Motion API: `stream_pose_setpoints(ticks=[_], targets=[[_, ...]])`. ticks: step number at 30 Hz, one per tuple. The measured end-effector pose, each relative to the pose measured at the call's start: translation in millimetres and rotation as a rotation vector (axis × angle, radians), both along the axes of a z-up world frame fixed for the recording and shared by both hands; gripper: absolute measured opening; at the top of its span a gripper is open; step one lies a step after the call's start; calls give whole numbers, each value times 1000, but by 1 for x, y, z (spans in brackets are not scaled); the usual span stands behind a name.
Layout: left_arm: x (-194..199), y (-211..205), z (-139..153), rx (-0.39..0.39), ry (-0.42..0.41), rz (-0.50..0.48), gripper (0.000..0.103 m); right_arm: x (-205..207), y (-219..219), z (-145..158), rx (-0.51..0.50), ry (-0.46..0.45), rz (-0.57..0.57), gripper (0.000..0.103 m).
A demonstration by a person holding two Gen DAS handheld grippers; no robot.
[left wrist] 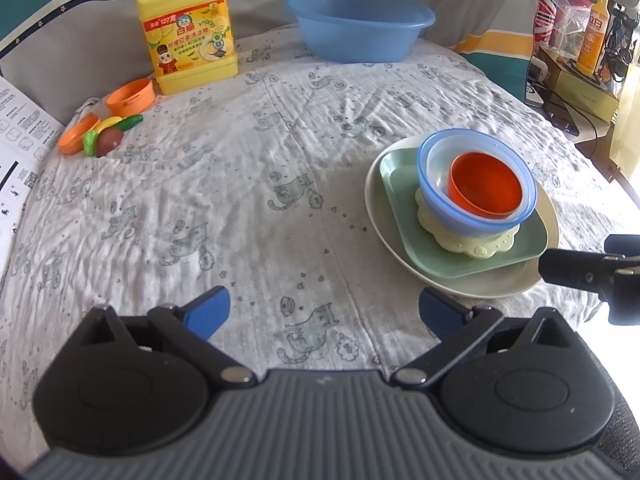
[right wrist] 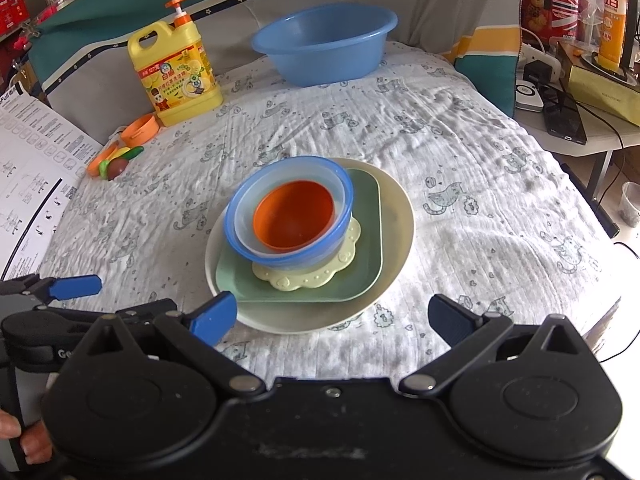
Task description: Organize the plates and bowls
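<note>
One stack stands on the cloth-covered table. At its bottom lies a cream round plate (right wrist: 394, 216) (left wrist: 500, 286), then a green square plate (right wrist: 366, 268) (left wrist: 424, 240), then a pale yellow scalloped plate (right wrist: 304, 278) (left wrist: 468, 246). On these nest a blue bowl (right wrist: 236, 236) (left wrist: 440, 212), a clear bowl (right wrist: 248, 236) (left wrist: 436, 168) and an orange bowl (right wrist: 294, 216) (left wrist: 486, 190). My left gripper (left wrist: 324, 312) is open over bare cloth, left of the stack. My right gripper (right wrist: 332, 316) is open just in front of the cream plate, holding nothing.
A large blue basin (left wrist: 360, 24) (right wrist: 324, 44) and a yellow detergent jug (left wrist: 188, 28) (right wrist: 174, 76) stand at the back. Toy orange pots and plastic fruit (left wrist: 104, 128) (right wrist: 118, 156) lie at the back left. A printed sheet (right wrist: 36, 168) covers the left edge. Clutter (right wrist: 580, 60) sits off the right side.
</note>
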State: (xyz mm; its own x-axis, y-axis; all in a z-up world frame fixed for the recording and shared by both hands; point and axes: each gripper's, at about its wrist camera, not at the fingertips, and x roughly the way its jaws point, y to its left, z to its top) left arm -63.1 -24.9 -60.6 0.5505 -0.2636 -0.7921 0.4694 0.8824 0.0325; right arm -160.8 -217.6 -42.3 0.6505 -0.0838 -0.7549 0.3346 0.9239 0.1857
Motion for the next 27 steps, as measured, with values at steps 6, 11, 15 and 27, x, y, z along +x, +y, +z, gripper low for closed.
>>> stream_pose_setpoints(ticks=[6, 11, 15, 27], targets=[[-1, -1, 1, 6, -1, -2, 103, -1, 1, 0, 1, -1, -9, 103], [-2, -1, 1, 7, -3, -2, 103, -2, 3, 1, -1, -3, -12, 103], [-2, -1, 1, 9, -4, -2, 103, -2, 3, 1, -1, -3, -13, 103], [-4, -2, 2, 14, -7, -5, 103, -2, 2, 0, 2, -2, -13, 103]])
